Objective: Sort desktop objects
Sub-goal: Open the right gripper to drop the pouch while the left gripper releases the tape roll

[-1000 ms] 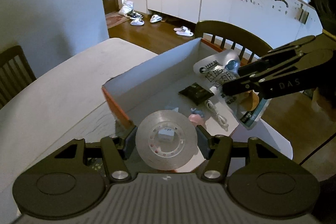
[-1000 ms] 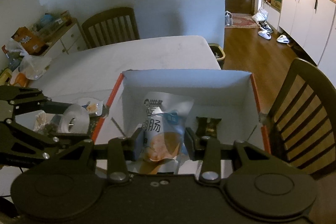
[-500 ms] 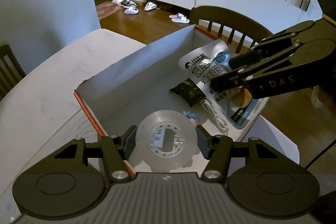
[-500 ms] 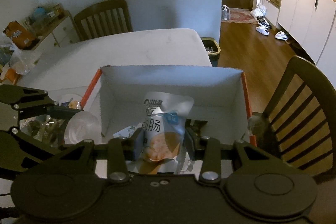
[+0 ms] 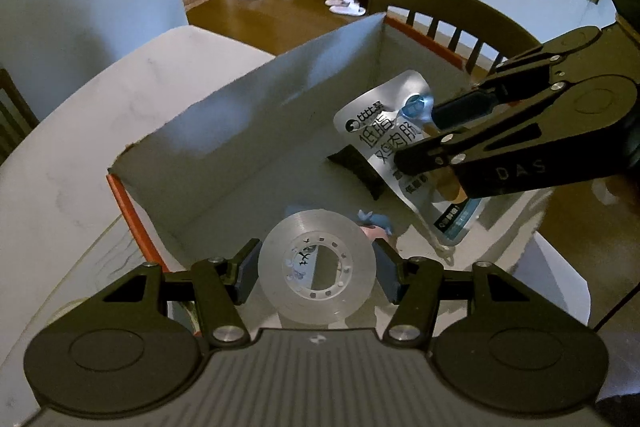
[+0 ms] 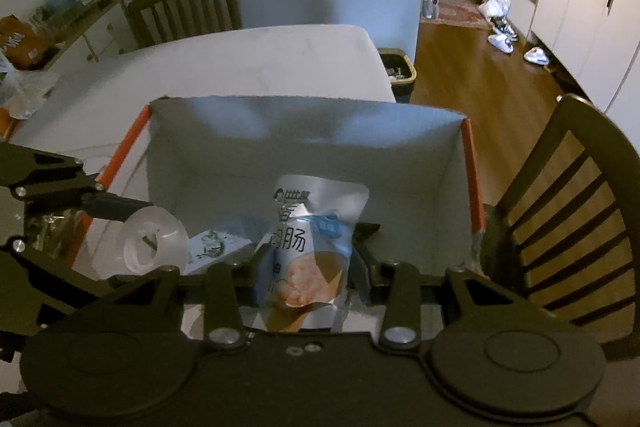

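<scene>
My left gripper (image 5: 316, 267) is shut on a clear tape roll (image 5: 316, 269), held over the near end of an open cardboard box (image 5: 248, 115) with orange edges. In the right wrist view the tape roll (image 6: 154, 241) hangs at the box's left side. My right gripper (image 6: 306, 269) is shut on a silver snack pouch (image 6: 310, 227) with printed characters, held above the box's inside. The left wrist view shows that pouch (image 5: 384, 143) pinched by the black right gripper (image 5: 416, 139). A dark packet (image 5: 356, 167), a pink and blue item (image 5: 374, 223) and a white cord lie on the box floor.
The box (image 6: 304, 131) sits on a white table (image 6: 240, 63). A wooden chair (image 6: 568, 203) stands right of it, another chair (image 6: 188, 7) at the far side. Bags and clutter (image 6: 24, 43) sit far left. A small bin (image 6: 398, 71) stands past the table's end.
Both grippers have moved forward over the box. The tape roll went from above the box's near edge to above its inside; the pouch stays gripped.
</scene>
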The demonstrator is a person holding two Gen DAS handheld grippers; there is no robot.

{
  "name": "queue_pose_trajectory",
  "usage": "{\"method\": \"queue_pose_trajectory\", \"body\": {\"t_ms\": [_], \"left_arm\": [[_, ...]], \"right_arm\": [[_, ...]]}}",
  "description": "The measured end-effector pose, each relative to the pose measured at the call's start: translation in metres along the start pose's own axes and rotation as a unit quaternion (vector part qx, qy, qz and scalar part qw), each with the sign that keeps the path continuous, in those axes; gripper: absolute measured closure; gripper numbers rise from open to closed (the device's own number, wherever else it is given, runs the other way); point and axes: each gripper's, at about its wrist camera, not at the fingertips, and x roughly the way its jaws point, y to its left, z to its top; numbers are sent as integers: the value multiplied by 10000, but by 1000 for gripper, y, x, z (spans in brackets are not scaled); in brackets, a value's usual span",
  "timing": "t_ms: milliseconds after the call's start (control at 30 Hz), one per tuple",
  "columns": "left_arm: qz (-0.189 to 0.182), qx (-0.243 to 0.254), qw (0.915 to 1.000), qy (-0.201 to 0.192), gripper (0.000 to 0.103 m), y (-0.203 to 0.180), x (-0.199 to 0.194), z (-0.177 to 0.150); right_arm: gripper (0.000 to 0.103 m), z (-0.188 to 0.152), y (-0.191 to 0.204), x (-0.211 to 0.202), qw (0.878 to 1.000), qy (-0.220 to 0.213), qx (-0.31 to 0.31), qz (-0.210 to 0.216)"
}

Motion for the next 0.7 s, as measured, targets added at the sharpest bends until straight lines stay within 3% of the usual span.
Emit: {"method": "queue_pose_trajectory", "body": {"t_ms": [700], "left_arm": [[-23,231,9983,528,44,-11,34,4]], "right_arm": [[63,22,5,51,9989,436,123,124]]}}
